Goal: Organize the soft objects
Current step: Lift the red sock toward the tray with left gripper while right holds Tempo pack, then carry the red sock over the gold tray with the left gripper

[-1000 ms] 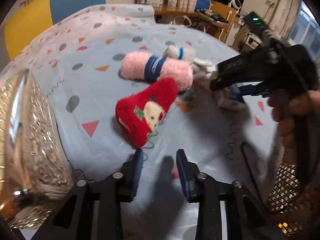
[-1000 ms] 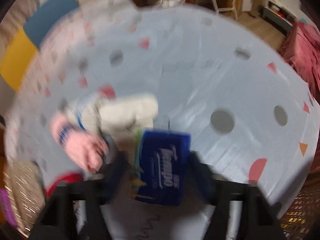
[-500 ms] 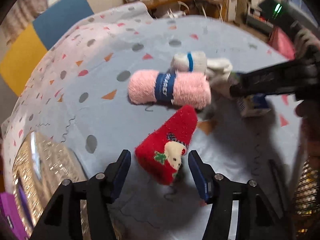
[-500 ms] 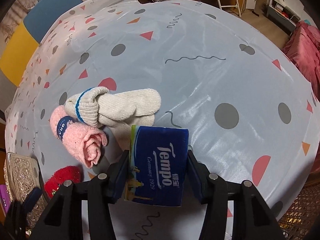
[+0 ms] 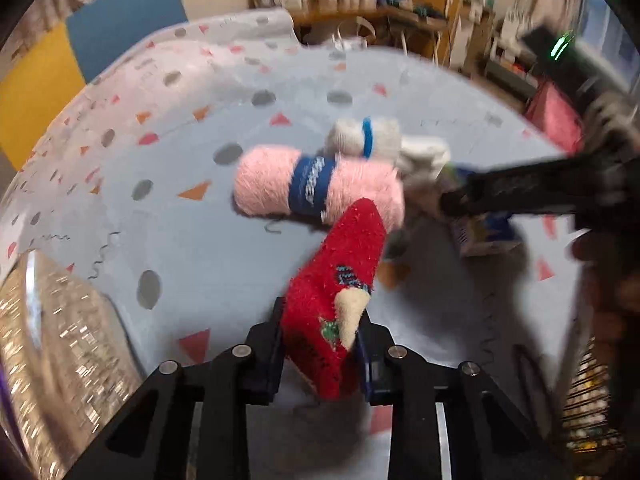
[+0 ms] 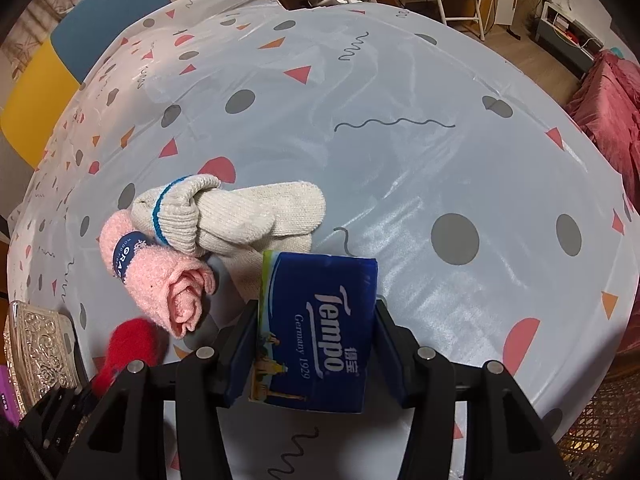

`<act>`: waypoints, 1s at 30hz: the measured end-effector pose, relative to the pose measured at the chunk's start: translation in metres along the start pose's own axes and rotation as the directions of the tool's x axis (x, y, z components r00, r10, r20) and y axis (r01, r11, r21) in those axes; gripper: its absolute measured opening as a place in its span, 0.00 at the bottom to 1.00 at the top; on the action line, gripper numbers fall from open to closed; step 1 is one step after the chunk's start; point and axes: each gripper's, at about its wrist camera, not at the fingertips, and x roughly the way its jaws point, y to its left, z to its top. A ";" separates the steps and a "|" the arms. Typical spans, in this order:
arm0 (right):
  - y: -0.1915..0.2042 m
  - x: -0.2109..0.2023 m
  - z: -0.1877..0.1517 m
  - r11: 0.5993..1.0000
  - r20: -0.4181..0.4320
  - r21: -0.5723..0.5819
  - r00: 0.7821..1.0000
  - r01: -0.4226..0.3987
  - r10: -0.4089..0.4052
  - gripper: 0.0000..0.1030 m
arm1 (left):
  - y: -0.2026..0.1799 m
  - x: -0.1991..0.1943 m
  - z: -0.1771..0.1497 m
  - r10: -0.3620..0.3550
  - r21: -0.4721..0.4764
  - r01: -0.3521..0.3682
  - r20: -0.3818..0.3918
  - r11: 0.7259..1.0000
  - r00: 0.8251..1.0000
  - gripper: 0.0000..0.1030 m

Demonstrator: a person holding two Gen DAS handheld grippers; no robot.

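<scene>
Cluttered room behind: yellow and blue panels [image 6: 80,40] far left, wooden desk [image 5: 400,12] w/ shelves at back, red fabric [image 6: 600,112] far right. Pale blue cloth w/ dots, triangles, squiggles over the worktop [image 6: 400,160].

L to R, left wrist view: shiny embossed silver box [image 5: 52,360] at left edge. Left tool [image 5: 320,348] low centre, 2 pads pinching the cuff end of the red fuzzy sock [image 5: 340,280]; toe end pointing up toward the pink roll. Cannot tell if sock's far end touches cloth. Pink fuzzy sock roll [image 5: 316,188] w/ blue band just past it, cream knit sock bundle [image 5: 380,140] w/ blue stripe touching behind. Right tool [image 5: 476,196] coming in from right edge, blurred.

Right wrist view, L to R: silver box [image 6: 36,344] bottom left, red sock [image 6: 128,344] beside it, pink roll [image 6: 160,280] lying against cream bundle [image 6: 240,216]. Right tool [image 6: 316,340] clamped on both sides of the blue Tempo tissue pack [image 6: 320,328], pack upright betw. the pads, just beside the cream bundle. Wicker [image 6: 600,432] at bottom right corner.
</scene>
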 end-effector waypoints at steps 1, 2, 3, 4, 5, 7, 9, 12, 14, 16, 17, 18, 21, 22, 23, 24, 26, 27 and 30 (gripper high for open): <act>0.000 0.000 0.000 1.000 0.000 -0.003 1.000 0.003 -0.003 0.53 | 0.002 -0.009 -0.001 -0.015 -0.019 0.015 0.017 1.000 1.000 0.29; 0.001 0.000 -0.001 1.000 0.000 -0.009 1.000 0.008 -0.008 0.53 | 0.004 -0.021 -0.002 -0.029 -0.037 0.030 0.043 0.999 0.999 0.29; 0.002 0.001 -0.001 1.000 0.000 -0.015 1.000 0.014 -0.014 0.53 | 0.005 -0.034 -0.003 -0.034 -0.040 0.037 0.072 0.999 0.997 0.29; 0.004 0.001 -0.002 0.999 0.000 -0.028 1.000 0.025 -0.025 0.53 | 0.004 -0.044 -0.005 -0.031 -0.035 0.035 0.096 0.999 0.995 0.29; 0.007 0.001 -0.003 0.999 0.000 -0.040 0.999 0.035 -0.035 0.53 | 0.003 -0.055 -0.007 -0.024 -0.029 0.027 0.119 0.999 0.993 0.29; 0.011 0.002 -0.004 0.997 0.000 -0.053 0.999 0.048 -0.048 0.53 | 0.003 -0.077 -0.013 -0.013 -0.028 0.018 0.167 0.999 0.986 0.29; 0.015 0.003 -0.005 0.996 -0.003 -0.071 0.998 0.062 -0.062 0.53 | 0.002 -0.100 -0.020 0.010 -0.031 -0.003 0.217 1.000 0.976 0.29; 0.022 0.004 -0.009 0.990 0.004 -0.104 0.995 0.095 -0.095 0.53 | 0.009 -0.127 -0.031 0.048 -0.071 -0.030 0.267 0.997 0.962 0.29; 0.024 0.003 -0.010 0.989 0.006 -0.110 0.995 0.101 -0.101 0.53 | 0.019 -0.142 -0.039 0.080 -0.108 -0.050 0.294 0.993 0.953 0.29; 0.027 0.004 -0.012 0.988 0.007 -0.113 0.995 0.103 -0.103 0.54 | 0.030 -0.155 -0.045 0.111 -0.150 -0.065 0.316 0.986 0.942 0.29; 0.029 0.004 -0.012 0.987 0.008 -0.117 0.994 0.107 -0.107 0.54 | 0.034 -0.162 -0.050 0.129 -0.168 -0.077 0.328 0.983 0.936 0.30; 0.028 0.004 -0.013 0.987 0.009 -0.121 0.994 0.110 -0.110 0.55 | 0.038 -0.167 -0.054 0.139 -0.182 -0.081 0.337 0.980 0.931 0.30; 0.033 0.007 -0.016 0.981 0.012 -0.149 0.992 0.126 -0.125 0.57 | 0.046 -0.189 -0.072 0.187 -0.222 -0.112 0.356 0.969 0.915 0.30; 0.036 0.007 -0.017 0.978 0.016 -0.160 0.991 0.135 -0.135 0.57 | 0.048 -0.192 -0.077 0.194 -0.230 -0.115 0.360 0.966 0.913 0.30; 0.039 0.007 -0.019 0.976 0.018 -0.164 0.990 0.140 -0.139 0.57 | 0.050 -0.196 -0.084 0.204 -0.240 -0.120 0.362 0.963 0.910 0.30; 0.040 0.008 -0.020 0.977 0.018 -0.163 0.990 0.139 -0.138 0.57 | 0.052 -0.200 -0.089 0.216 -0.248 -0.129 0.364 0.960 0.906 0.30; 0.041 0.008 -0.022 0.977 0.019 -0.163 0.990 0.137 -0.136 0.57 | 0.058 -0.207 -0.103 0.240 -0.273 -0.142 0.369 0.952 0.898 0.30; 0.040 0.008 -0.022 0.976 0.021 -0.167 0.990 0.140 -0.138 0.57 | 0.062 -0.210 -0.109 0.251 -0.290 -0.145 0.369 0.946 0.895 0.30; 0.043 0.010 -0.024 0.971 0.030 -0.184 0.989 0.151 -0.148 0.57 | 0.076 -0.220 -0.128 0.289 -0.342 -0.161 0.365 0.926 0.885 0.30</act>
